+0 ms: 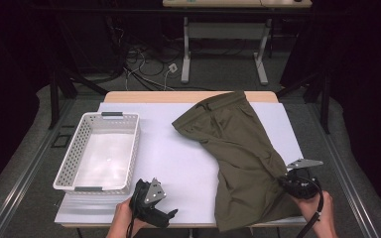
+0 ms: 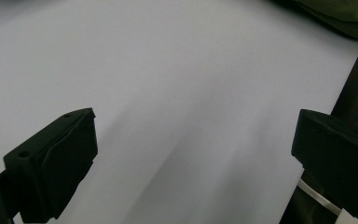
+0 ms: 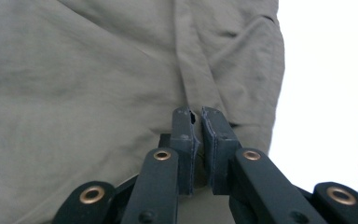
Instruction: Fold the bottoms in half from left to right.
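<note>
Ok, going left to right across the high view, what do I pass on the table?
White perforated basket → left gripper, jaws open over bare white tabletop → olive green garment, spread out → right gripper, jaws shut on the garment's right edge.

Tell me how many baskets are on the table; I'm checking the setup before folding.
1: a white perforated basket stands at the table's left side, apart from the olive garment. Nothing suggests another one hidden.
</note>
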### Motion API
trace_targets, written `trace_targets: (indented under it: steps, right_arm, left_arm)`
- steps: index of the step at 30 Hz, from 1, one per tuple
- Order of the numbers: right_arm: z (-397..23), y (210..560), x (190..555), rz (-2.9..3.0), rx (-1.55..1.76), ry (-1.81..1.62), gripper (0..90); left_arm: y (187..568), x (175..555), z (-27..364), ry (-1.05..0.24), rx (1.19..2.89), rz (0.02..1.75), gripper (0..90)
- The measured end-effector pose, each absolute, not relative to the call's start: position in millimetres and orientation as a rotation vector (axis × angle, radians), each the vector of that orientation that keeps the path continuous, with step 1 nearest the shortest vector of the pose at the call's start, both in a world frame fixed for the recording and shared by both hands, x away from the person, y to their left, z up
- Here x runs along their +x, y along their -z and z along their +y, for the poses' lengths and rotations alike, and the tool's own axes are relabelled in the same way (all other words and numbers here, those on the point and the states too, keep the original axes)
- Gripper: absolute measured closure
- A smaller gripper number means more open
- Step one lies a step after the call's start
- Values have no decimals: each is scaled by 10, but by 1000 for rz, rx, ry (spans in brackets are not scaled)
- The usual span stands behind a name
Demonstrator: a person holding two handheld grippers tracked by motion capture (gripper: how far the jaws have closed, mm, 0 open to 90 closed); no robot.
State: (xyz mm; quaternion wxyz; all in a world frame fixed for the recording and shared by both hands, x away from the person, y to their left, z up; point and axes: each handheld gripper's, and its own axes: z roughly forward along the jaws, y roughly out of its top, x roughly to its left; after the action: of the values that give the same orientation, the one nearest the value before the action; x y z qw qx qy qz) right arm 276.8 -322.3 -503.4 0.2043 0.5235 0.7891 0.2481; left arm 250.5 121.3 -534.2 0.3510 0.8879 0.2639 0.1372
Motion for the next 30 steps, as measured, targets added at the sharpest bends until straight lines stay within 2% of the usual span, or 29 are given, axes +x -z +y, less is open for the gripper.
trace_targets:
  steps: [4, 5, 9, 14, 23, 26, 28, 30]
  right_arm:
    - [-3247, 5005, 2756, 2207, 1464, -724, 771]
    - [-3254, 4966, 2756, 2203, 1446, -767, 707]
    - [-3222, 4881, 2745, 2176, 1421, -836, 597]
    - [-3118, 4867, 2816, 2176, 1390, -834, 557]
    - [-3083, 5118, 3006, 2227, 1425, -677, 618]
    - [-3158, 5204, 2995, 2235, 1475, -646, 720]
    - [-3170, 5215, 2986, 2242, 1482, -636, 730]
    - [-3196, 5241, 2963, 2247, 1495, -620, 820]
  left_arm:
    - [5340, 2506, 1213, -358, 2299, 683, 0]
    - [5340, 2503, 1211, -357, 2298, 682, 0]
    - [5339, 2506, 1209, -360, 2302, 682, 0]
    - [5345, 2506, 1202, -362, 2300, 681, 0]
    - [5349, 2507, 1209, -362, 2303, 684, 0]
    - [5351, 2507, 1204, -359, 2305, 682, 0]
    - [5351, 2505, 1201, -357, 2304, 682, 0]
    - [5351, 2506, 1202, -357, 2306, 681, 0]
